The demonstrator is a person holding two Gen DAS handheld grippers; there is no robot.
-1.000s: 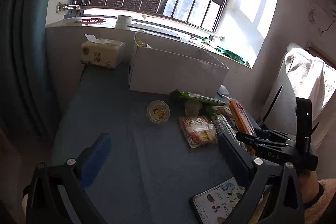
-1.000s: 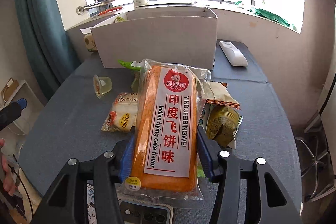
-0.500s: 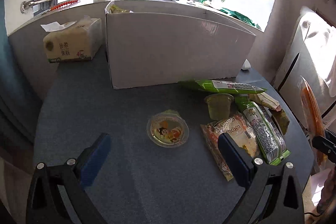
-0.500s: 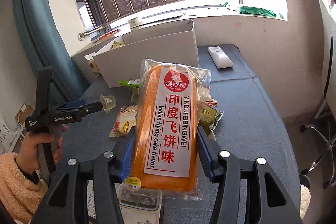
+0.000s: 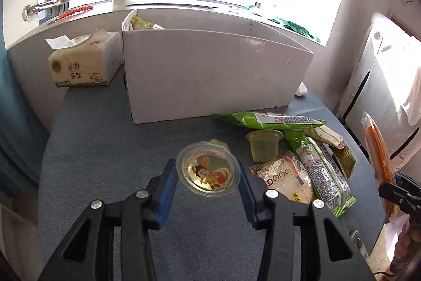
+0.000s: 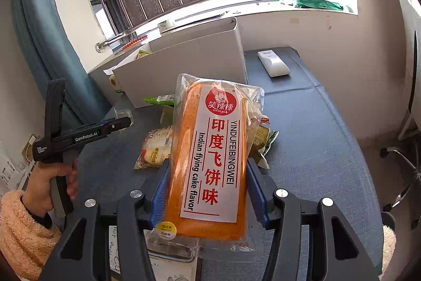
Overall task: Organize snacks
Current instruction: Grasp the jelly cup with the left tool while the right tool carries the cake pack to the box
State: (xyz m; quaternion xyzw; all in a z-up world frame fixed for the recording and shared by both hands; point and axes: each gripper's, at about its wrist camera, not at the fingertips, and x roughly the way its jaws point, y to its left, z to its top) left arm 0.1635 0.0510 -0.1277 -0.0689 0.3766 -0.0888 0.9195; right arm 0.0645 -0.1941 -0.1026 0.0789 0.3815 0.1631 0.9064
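Blue pads of the left gripper stand on either side of a round jelly cup with a cartoon lid, low in the middle of the left wrist view. Its jaws have just been closing, and the pads now sit against the cup's rim on both sides, so the cup is clamped between them on the grey-blue table. To the right of the cup lies a loose heap of snacks: a second jelly cup, a long green packet near the box, another green packet running toward the lower right, and a pale orange-printed bag. Behind them, across the upper middle of the frame, stands a white cardboard box, open at the top, with one yellowish packet showing in its upper left corner. A tissue pack sits to the left of the box.

In the right wrist view, the right gripper is closed on a long orange cake packet with a white label, held up above the table in the centre of the frame. At the left edge a hand in a fluffy peach sleeve grips the other tool's handle. A white remote lies on the table at the upper right.
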